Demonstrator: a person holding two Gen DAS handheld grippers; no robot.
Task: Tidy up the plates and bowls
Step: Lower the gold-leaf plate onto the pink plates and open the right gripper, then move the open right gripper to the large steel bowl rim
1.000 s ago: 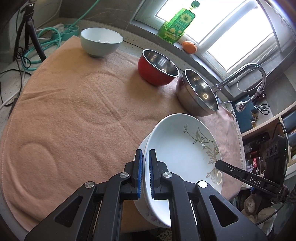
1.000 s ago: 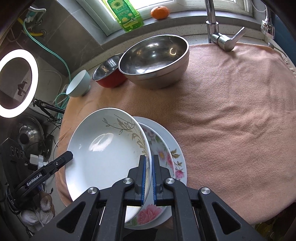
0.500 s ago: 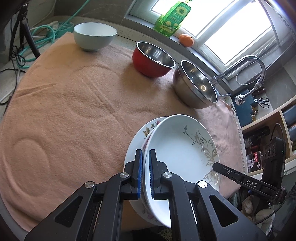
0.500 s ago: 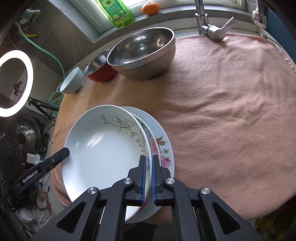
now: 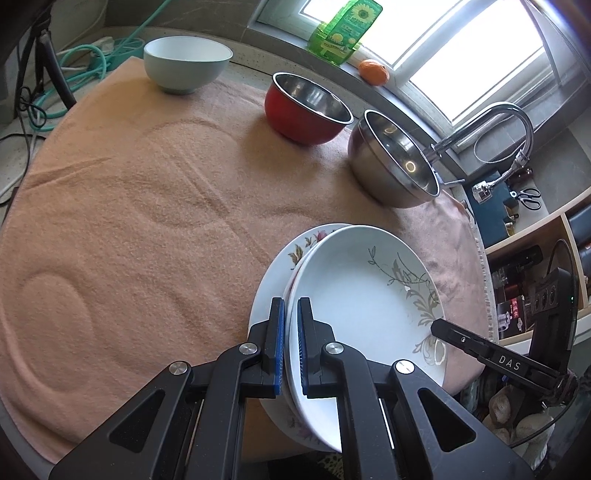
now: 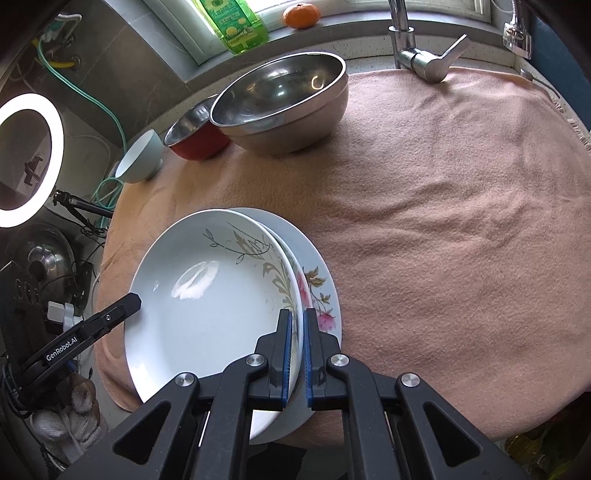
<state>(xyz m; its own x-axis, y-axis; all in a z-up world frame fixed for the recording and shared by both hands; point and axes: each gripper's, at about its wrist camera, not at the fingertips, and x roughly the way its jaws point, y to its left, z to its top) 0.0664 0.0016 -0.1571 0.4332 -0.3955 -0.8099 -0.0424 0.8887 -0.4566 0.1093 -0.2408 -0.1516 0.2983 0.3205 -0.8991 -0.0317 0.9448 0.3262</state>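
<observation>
A white plate with a grey leaf pattern (image 5: 362, 295) (image 6: 214, 306) is gripped at opposite rims. My left gripper (image 5: 290, 314) is shut on its near rim. My right gripper (image 6: 298, 321) is shut on the other side. The plate hangs tilted over a flowered plate (image 5: 295, 251) (image 6: 319, 288) that lies on the peach towel (image 5: 147, 221); whether the two touch I cannot tell. At the back stand a pale bowl (image 5: 186, 62), a red bowl (image 5: 306, 107) and a steel bowl (image 5: 395, 158).
A tap (image 6: 424, 62) stands at the towel's far edge. A green bottle (image 6: 236, 22) and an orange (image 6: 301, 14) sit on the sill. A ring light (image 6: 26, 158) and cables (image 5: 92, 62) lie beyond the towel's left side. Both plates overhang the near edge.
The leaf plate has shifted further over the flowered plate, which now shows less at the right. Both grippers have kept their grip on the rim.
</observation>
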